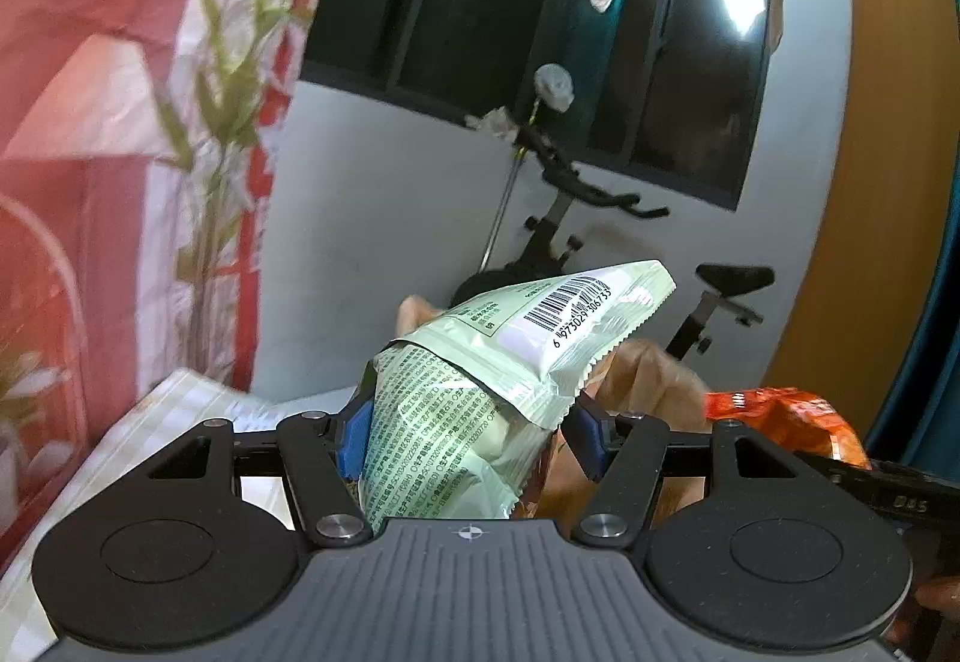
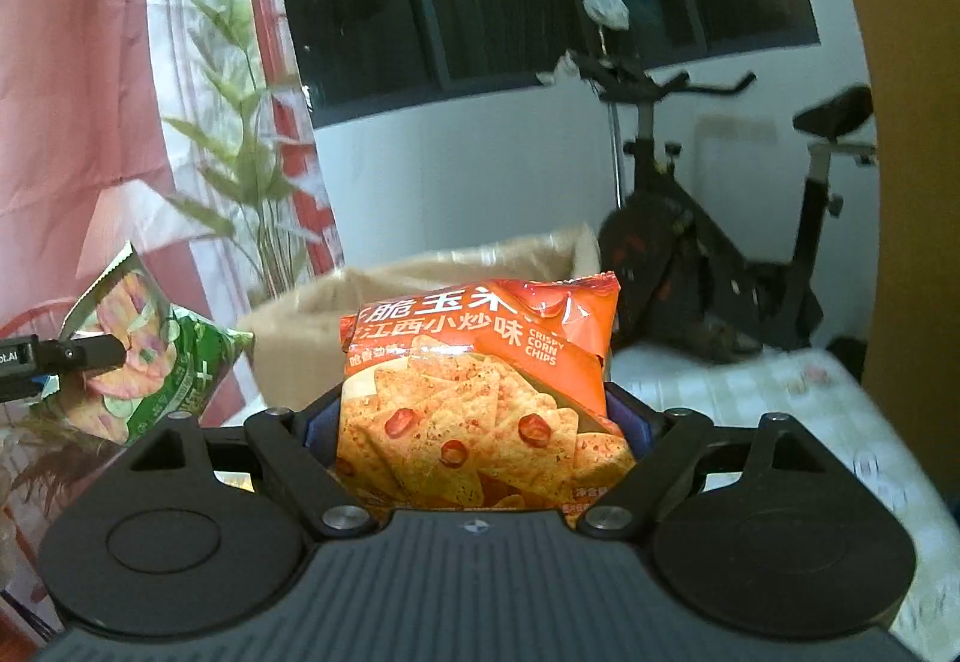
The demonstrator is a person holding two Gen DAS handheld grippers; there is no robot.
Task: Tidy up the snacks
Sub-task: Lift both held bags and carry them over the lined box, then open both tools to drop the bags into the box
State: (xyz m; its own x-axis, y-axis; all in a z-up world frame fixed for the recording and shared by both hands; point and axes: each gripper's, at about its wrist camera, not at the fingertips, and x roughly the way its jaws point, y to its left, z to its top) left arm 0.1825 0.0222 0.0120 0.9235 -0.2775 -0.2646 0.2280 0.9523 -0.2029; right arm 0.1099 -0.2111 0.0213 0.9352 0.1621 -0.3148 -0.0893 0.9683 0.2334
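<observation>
My left gripper is shut on a pale green snack bag and holds it up in the air, barcode side toward the camera. The same bag shows its green printed front in the right wrist view, at the left, held by the left gripper's fingers. My right gripper is shut on an orange corn chips bag, held upright. That orange bag also shows at the right edge of the left wrist view. An open cardboard box stands just behind the orange bag.
A black exercise bike stands against the white wall below a dark window. A red and white curtain with a leaf print hangs on the left. A pale patterned bed surface lies at the lower right. An orange door or panel is at the right.
</observation>
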